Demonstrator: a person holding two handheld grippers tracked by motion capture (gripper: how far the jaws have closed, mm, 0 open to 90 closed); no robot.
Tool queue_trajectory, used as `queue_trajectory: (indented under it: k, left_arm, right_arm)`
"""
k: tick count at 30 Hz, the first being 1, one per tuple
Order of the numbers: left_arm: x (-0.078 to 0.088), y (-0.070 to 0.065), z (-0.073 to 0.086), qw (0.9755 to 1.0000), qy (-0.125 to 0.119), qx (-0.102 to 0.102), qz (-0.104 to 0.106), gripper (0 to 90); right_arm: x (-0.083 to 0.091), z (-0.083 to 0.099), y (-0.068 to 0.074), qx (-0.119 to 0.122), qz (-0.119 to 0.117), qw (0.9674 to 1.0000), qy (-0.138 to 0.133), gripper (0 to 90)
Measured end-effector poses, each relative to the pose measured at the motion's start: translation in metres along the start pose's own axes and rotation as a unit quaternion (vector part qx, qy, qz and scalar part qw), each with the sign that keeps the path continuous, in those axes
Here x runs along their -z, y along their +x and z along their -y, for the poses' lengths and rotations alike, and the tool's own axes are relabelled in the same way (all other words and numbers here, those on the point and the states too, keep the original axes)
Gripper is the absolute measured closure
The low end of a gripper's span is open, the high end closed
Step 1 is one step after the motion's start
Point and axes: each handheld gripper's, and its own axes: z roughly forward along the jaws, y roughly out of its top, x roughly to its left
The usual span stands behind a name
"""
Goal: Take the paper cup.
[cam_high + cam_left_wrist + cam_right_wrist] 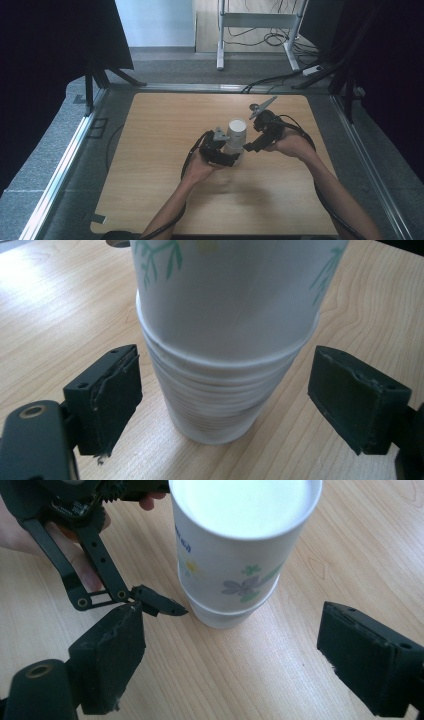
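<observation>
A stack of white paper cups with a flower print stands upside down near the middle of the wooden table. My left gripper reaches in low from the left. Its jaws flank the lower cups with a gap on each side, and neither pad touches. In the right gripper view the top cup sits over the others, its flat white base facing up. My right gripper hangs open just short of the stack, on its right side, with nothing between its pads.
The left gripper's linkage and the hand holding it lie close to the stack's left side. Beyond the table's far edge stand a white metal frame and cables on the floor. Black stands flank the table.
</observation>
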Motion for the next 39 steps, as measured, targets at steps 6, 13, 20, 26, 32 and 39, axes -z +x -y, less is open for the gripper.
queue_trajectory:
  k: [6,13,20,26,32,39]
  left_arm:
    - [0.000,0.002,-0.002,0.9999,-0.008,0.007,0.002,15.3]
    - [-0.001,0.004,-0.002,0.9996,-0.018,0.019,0.005,18.0]
    - [-0.001,0.002,-0.002,0.9996,-0.024,0.017,0.002,21.4]
    - [0.000,0.001,-0.002,0.9996,-0.022,0.016,0.002,21.9]
    - [0.000,0.001,-0.002,0.9996,-0.022,0.017,0.000,22.3]
    - [0.000,0.000,-0.002,0.9997,-0.021,0.013,-0.002,22.7]
  right_arm:
    - [0.000,-0.015,-0.001,0.006,-0.005,0.9997,0.024,14.0]
    - [0.001,-0.033,-0.001,0.018,-0.007,0.9990,0.041,17.8]
    - [0.001,-0.054,-0.002,0.029,-0.006,0.9975,0.065,21.8]
    - [-0.001,-0.070,-0.004,0.038,-0.005,0.9939,0.103,25.4]
    - [-0.002,-0.081,-0.004,0.047,-0.005,0.9908,0.127,27.6]
    - [-0.007,-0.094,-0.004,0.070,-0.010,0.9857,0.153,30.2]
